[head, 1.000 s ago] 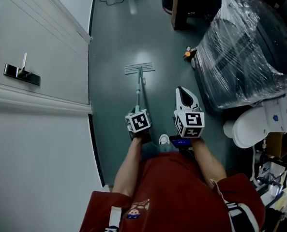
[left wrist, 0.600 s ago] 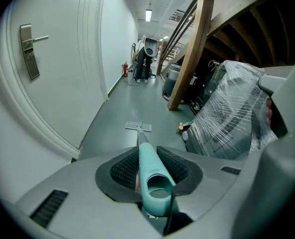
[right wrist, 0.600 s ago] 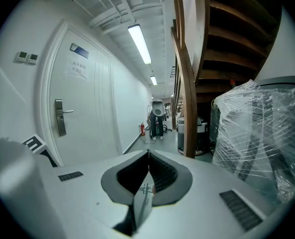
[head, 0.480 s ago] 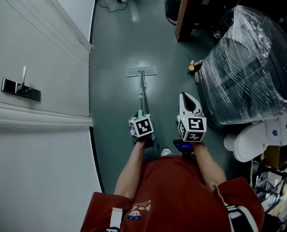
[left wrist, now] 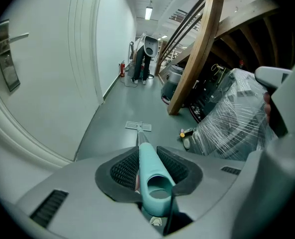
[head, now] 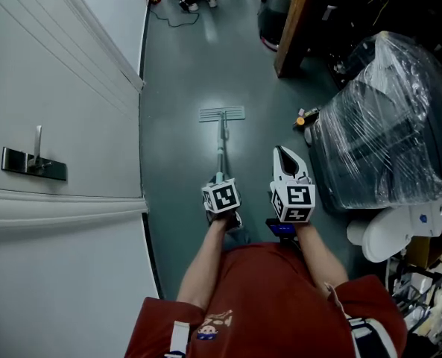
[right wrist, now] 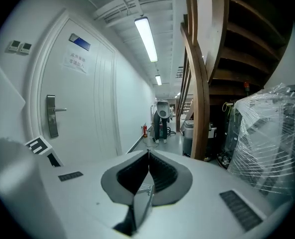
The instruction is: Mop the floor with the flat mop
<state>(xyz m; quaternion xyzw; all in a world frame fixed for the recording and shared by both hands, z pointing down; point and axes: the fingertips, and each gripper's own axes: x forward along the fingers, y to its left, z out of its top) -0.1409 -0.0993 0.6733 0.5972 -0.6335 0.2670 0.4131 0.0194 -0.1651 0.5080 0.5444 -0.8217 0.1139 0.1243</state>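
So, the left gripper (head: 219,179) is clamped on the teal handle of the flat mop (head: 221,136). Its head lies flat on the floor (head: 183,66), mid-corridor, well ahead. The right gripper (head: 282,155) is closed on nothing, beside the left. A white door (head: 57,88) lines the floor's left edge. A plastic-wrapped bulk (head: 384,118) and a wooden post (head: 295,28) crowd the right edge. There is open floor beyond the mop head.

Dim, bluish head view, bright ceiling strip light (right wrist: 146,39), floor (head: 198,58) glare, fisheye-warped edges, dark vignette corners

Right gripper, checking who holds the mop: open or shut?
Shut, empty: the right gripper has jaws meeting, nothing between; the left gripper holds the mop handle.
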